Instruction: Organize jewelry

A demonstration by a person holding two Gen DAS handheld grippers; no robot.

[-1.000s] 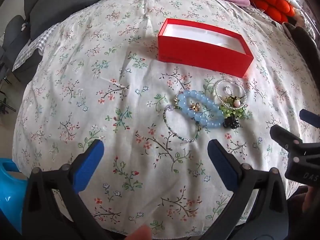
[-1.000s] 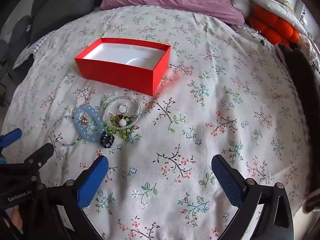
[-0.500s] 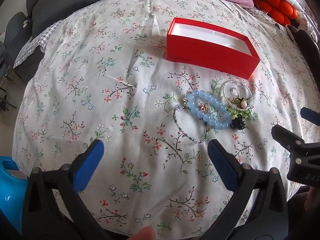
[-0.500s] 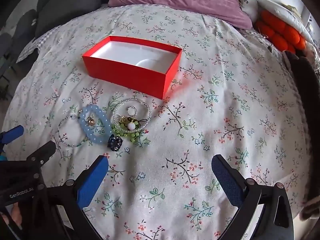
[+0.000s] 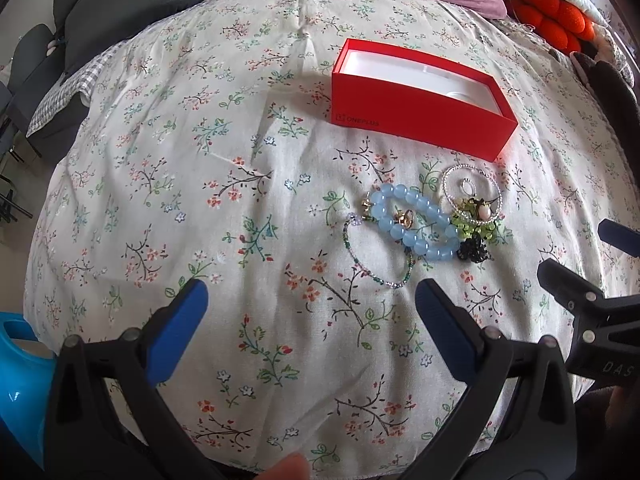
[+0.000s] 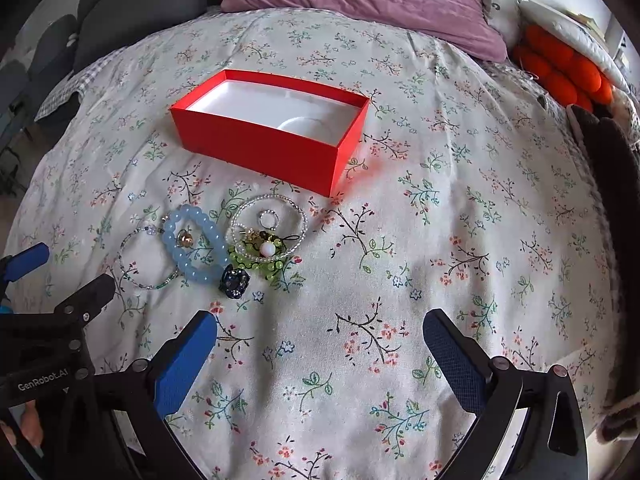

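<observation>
Both tools hang low over the flowered bedspread, and neither has anything in its grasp. The left gripper has its blue pads spread wide, and so does the right gripper.

The jewelry lies in one small heap on the cloth, just in front of the red box, which stands open and empty with its white lining showing. From the left gripper the heap sits ahead and off to the right; from the right gripper it sits ahead and off to the left, so the pile lies between the two, a little beyond their tips. The right gripper looks slightly nearer the dark beaded piece at the near edge of the heap, while the left is nearer the thin beaded strand.

The blue bead bracelet is pressed into an oval whose long axis, seen from the left, runs from upper left to lower right, away from the box's near corner. The box's long side runs roughly crosswise to both grippers. A clear bead ring overlaps green beads beside the bracelet, so I judge a clean single pick will be fiddly.
</observation>
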